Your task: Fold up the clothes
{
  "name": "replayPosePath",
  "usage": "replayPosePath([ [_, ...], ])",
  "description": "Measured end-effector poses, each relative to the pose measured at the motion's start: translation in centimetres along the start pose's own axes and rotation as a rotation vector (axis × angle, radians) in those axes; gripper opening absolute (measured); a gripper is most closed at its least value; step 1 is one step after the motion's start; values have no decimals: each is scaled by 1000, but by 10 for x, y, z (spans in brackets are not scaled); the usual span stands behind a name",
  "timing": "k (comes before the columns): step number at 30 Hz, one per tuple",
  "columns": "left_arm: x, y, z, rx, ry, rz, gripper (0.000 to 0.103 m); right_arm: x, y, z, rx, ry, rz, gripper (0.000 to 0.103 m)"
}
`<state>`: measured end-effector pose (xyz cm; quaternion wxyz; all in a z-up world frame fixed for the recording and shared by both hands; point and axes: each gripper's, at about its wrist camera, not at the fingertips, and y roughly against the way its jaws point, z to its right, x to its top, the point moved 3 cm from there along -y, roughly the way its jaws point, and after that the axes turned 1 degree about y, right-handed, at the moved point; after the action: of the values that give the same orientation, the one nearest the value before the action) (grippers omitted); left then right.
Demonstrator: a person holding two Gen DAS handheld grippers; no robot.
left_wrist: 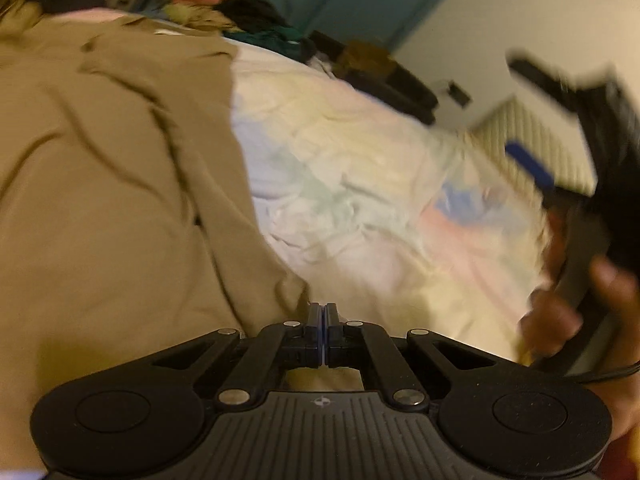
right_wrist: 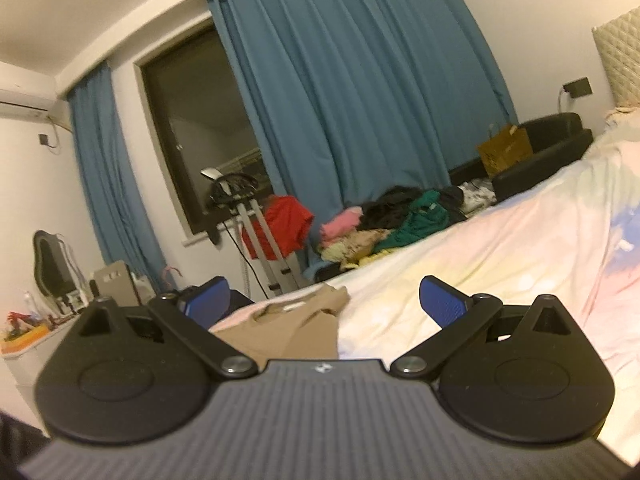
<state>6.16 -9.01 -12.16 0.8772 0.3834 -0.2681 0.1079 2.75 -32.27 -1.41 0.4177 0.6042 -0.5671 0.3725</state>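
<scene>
Garment: a tan shirt (left_wrist: 120, 168) is spread on the bed (left_wrist: 380, 208), collar end at the far side, long axis running away from the left claw (left_wrist: 323, 312).
Left claw: its jaws are seen pressed together at the shirt's near right edge; whether cloth is pinched cannot be told through the blur.
Right claw: the right claw (right_wrist: 324, 300) is held wide and empty, level, above the bed, with the shirt just ahead and below.
Nearer hand: the left is judged nearer.
Material: soft, creased, limp fabric on a rumpled pastel sheet.
Background: a heap of clothes (right_wrist: 396, 220) is piled at the bed's far edge.
</scene>
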Motion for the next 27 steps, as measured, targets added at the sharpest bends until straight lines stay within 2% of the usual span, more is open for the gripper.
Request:
replayPosePath([
  [3, 3, 22, -18, 40, 72, 5, 1, 3, 2, -1, 1, 9, 2, 103],
  [8, 4, 52, -52, 260, 125, 49, 1, 1, -4, 0, -11, 1, -35, 103],
  [10, 6, 54, -60, 259, 162, 53, 3, -2, -7, 1, -20, -2, -59, 103],
  [12, 9, 55, -57, 231, 160, 66, 9, -5, -10, 0, -19, -7, -77, 103],
  [13, 10, 55, -54, 215, 155, 74, 17, -7, -11, -1, -18, -6, -84, 103],
  [14, 11, 54, -50, 207, 134, 73, 34, -8, -12, -2, -18, -1, -91, 103],
  [16, 9, 49, -39, 210, 69, 63, 51, -10, -14, -4, -19, 9, -104, 103],
  [20, -1, 30, -27, 253, -33, 21, 59, -17, -19, -7, -13, 12, -140, 103],
  [22, -9, 20, -27, 272, -47, -13, 59, -21, -22, -9, -5, 8, -162, 103],
  [24, -19, 16, -33, 270, -46, -41, 50, -26, -26, -11, 5, 4, -184, 103],
  [25, -22, 15, -36, 257, -39, -57, 29, -28, -27, -12, 9, 5, -195, 103],
  [26, -25, 18, -37, 246, -35, -57, 2, -31, -28, -14, 13, 10, -203, 103],
  [27, -27, 22, -38, 236, -33, -47, 3, -34, -29, -17, 16, 16, -212, 103],
])
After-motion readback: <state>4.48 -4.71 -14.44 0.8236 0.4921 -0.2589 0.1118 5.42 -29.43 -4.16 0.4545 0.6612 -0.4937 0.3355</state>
